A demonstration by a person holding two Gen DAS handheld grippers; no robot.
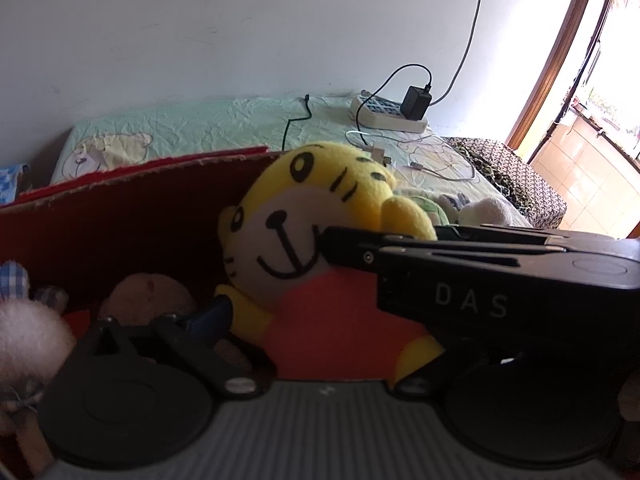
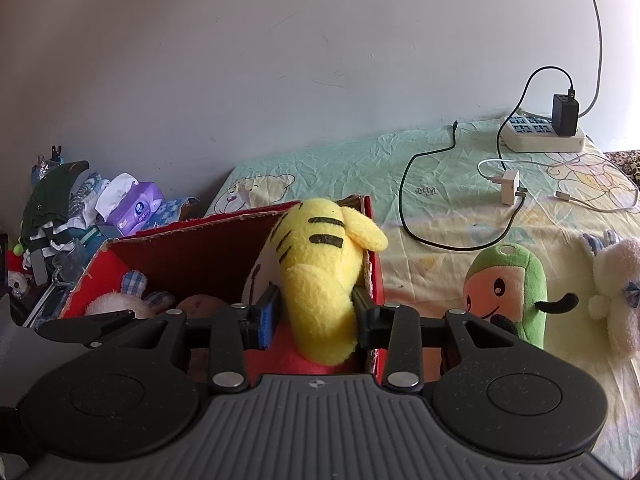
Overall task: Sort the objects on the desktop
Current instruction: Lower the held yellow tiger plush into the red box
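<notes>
A yellow tiger plush (image 1: 296, 216) in an orange shirt sits in the right end of the red cardboard box (image 1: 120, 232), face toward my left camera. My right gripper (image 2: 314, 312) is shut on the tiger plush (image 2: 320, 264), its pads squeezing the striped back above the box (image 2: 180, 248). From the left wrist view that right gripper (image 1: 380, 237) reaches in from the right and hides my left gripper's right finger. My left gripper (image 1: 320, 320) is open, the tiger's orange body lying between its fingers and the blue-padded left finger (image 1: 208, 316) beside the tiger's arm.
Inside the box lie a brown plush (image 1: 148, 296) and a white fluffy one (image 1: 28, 340). On the sheet to the right are a green plush (image 2: 508, 288) and a white plush (image 2: 616, 292). Behind them are a power strip (image 2: 540, 136) and cables; clothes and tissues (image 2: 136, 204) are piled at the left.
</notes>
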